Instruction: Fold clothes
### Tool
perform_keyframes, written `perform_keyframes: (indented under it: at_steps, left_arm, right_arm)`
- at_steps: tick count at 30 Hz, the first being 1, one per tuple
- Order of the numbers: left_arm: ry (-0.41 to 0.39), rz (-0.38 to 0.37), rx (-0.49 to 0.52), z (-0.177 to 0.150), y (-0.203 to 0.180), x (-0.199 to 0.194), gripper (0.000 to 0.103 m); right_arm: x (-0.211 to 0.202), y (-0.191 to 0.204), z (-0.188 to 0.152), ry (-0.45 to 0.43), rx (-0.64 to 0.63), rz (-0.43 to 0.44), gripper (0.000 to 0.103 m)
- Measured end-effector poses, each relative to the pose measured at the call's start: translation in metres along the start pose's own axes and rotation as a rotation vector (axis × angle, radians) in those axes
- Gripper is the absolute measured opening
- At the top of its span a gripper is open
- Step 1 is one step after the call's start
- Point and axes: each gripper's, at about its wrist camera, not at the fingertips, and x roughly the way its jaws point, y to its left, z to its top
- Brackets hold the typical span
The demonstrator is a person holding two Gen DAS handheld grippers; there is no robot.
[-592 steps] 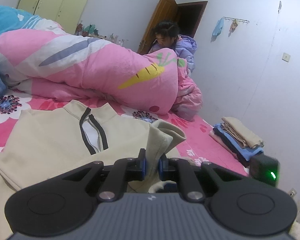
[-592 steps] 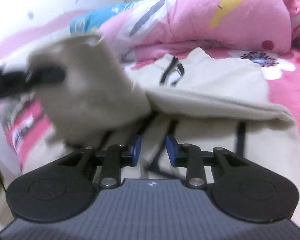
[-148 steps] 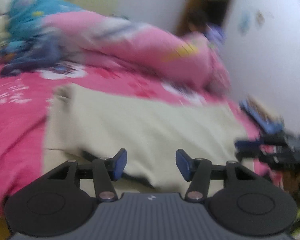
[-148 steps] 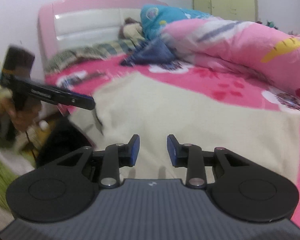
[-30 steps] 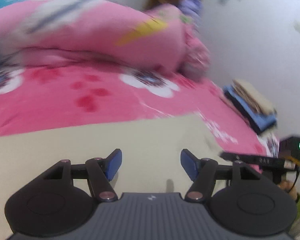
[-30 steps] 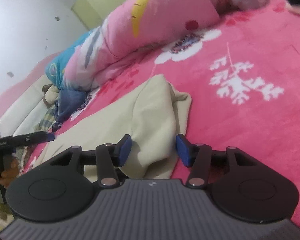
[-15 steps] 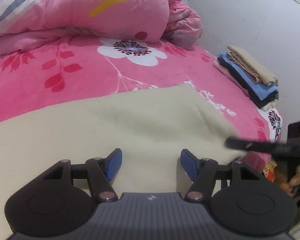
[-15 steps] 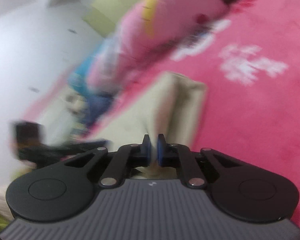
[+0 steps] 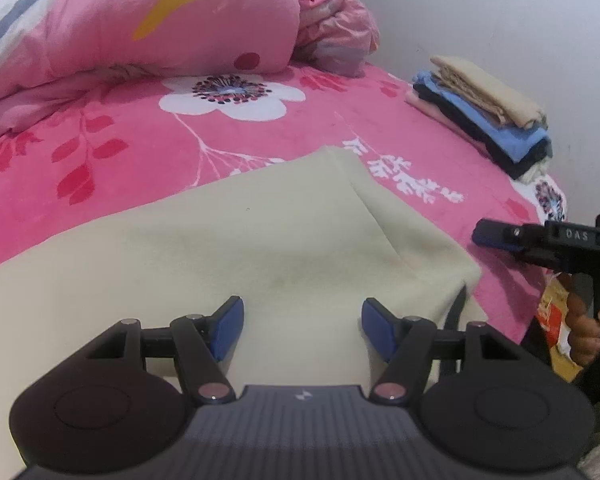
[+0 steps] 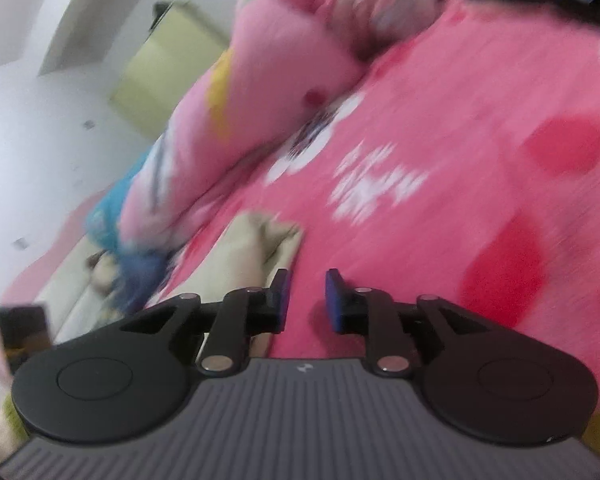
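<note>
A big pink bed cover [image 9: 148, 148] with white flowers fills most of both views. A fat pink blanket [image 9: 140, 28] with a yellow carrot on it is bunched up at the far side. The cream top [image 9: 220, 248] lies flat on the bed cover, folded over, with one corner pointing to the far side. At the bed's far right edge sits a pile of folded clothes [image 9: 484, 120] — blue, dark and tan.

The left claw [image 9: 302, 328] hangs just over the near part of the cream top, its blue fingers wide apart and holding nothing. The right claw [image 10: 306, 300] is off to the right of the top, over bare bed cover — its fingers are a little apart and empty. The right view is blurry.
</note>
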Motion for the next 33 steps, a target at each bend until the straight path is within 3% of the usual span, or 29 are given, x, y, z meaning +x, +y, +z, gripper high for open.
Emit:
perform_keyframes:
  at_steps: [4, 8, 13, 16, 19, 22, 23, 24, 28, 33]
  left_arm:
    - [-0.062, -0.017, -0.006, -0.008, -0.002, -0.026, 0.067]
    - [-0.082, -0.062, -0.032, -0.027, -0.004, -0.043, 0.067]
    - [-0.103, -0.096, -0.095, -0.066, 0.004, -0.043, 0.067]
    - [-0.141, -0.084, -0.083, -0.07, 0.001, -0.058, 0.068]
    - [-0.178, -0.091, -0.116, -0.08, 0.008, -0.074, 0.068]
    - [-0.224, -0.098, -0.211, -0.098, 0.019, -0.094, 0.068]
    - [-0.25, -0.101, -0.251, -0.107, 0.024, -0.104, 0.068]
    - [-0.273, -0.096, -0.291, -0.115, 0.028, -0.114, 0.069]
    - [-0.354, -0.017, -0.425, -0.15, 0.045, -0.16, 0.069]
    - [-0.455, 0.12, -0.613, -0.194, 0.087, -0.205, 0.071]
  right_arm:
    - [-0.003, 0.038, -0.001, -0.041, -0.095, 0.08, 0.02]
    - [0.018, 0.09, -0.032, 0.057, -0.292, 0.162, 0.023]
    - [0.052, 0.105, -0.076, 0.178, -0.49, -0.046, 0.027]
    - [0.034, 0.131, -0.069, 0.131, -0.544, -0.031, 0.029]
    - [0.022, 0.153, -0.069, 0.106, -0.611, 0.049, 0.033]
    - [0.041, 0.155, -0.082, 0.219, -0.622, 0.07, 0.042]
    - [0.056, 0.151, -0.089, 0.283, -0.618, 0.029, 0.041]
    - [0.068, 0.147, -0.096, 0.336, -0.614, -0.009, 0.041]
    - [0.072, 0.164, -0.088, 0.362, -0.625, -0.053, 0.042]
    - [0.075, 0.204, -0.073, 0.374, -0.598, 0.023, 0.044]
